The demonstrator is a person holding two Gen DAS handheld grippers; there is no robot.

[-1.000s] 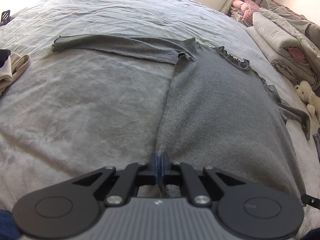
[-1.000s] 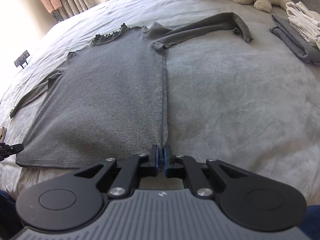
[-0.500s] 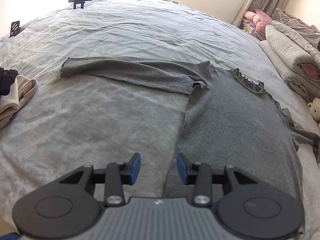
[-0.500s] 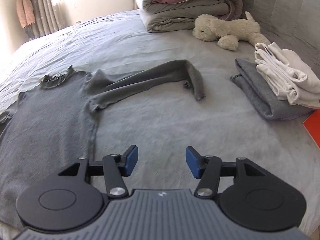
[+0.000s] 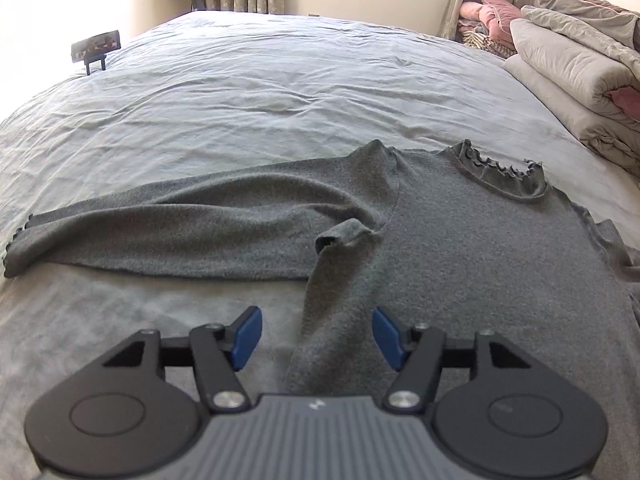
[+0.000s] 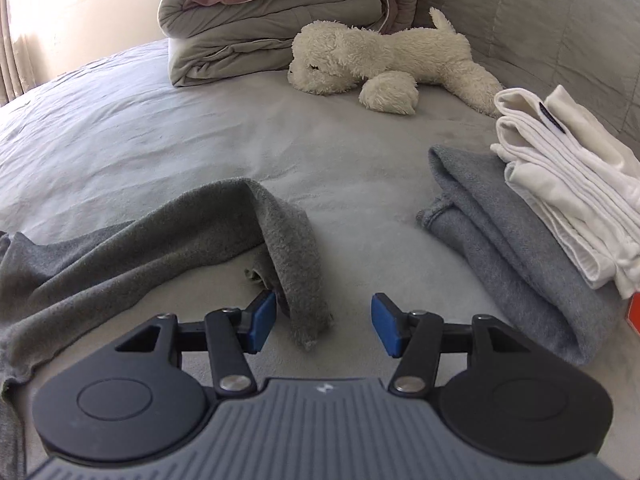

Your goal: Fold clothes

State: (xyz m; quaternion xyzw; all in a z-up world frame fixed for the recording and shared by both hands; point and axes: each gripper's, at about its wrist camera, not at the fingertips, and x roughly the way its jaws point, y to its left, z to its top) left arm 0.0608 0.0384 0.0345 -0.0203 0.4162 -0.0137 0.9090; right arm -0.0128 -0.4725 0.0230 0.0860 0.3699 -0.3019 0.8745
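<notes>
A dark grey long-sleeved top [image 5: 460, 248] with a frilled collar lies flat on the bed. One sleeve [image 5: 168, 232] stretches out to the left in the left wrist view. My left gripper [image 5: 316, 338] hovers over the top's side edge below the armpit, jaws opening, pads clear of the cloth. The other sleeve [image 6: 192, 232] lies bent in the right wrist view, its cuff end [image 6: 308, 316] between the blue pads of my right gripper [image 6: 324, 328]. That gripper is open and the pads do not press the cuff.
A folded grey garment [image 6: 512, 248] with folded white clothes [image 6: 568, 192] on top sits to the right. A white plush dog [image 6: 384, 60] and folded duvets [image 6: 280, 20] lie beyond. More bedding [image 5: 576, 68] is stacked at the right. A small black stand [image 5: 95, 46] sits at the bed's far left edge.
Both grippers let go of the top's bottom hem and opened. The left moved up along the side toward the armpit. The right swung right to the far sleeve's cuff.
</notes>
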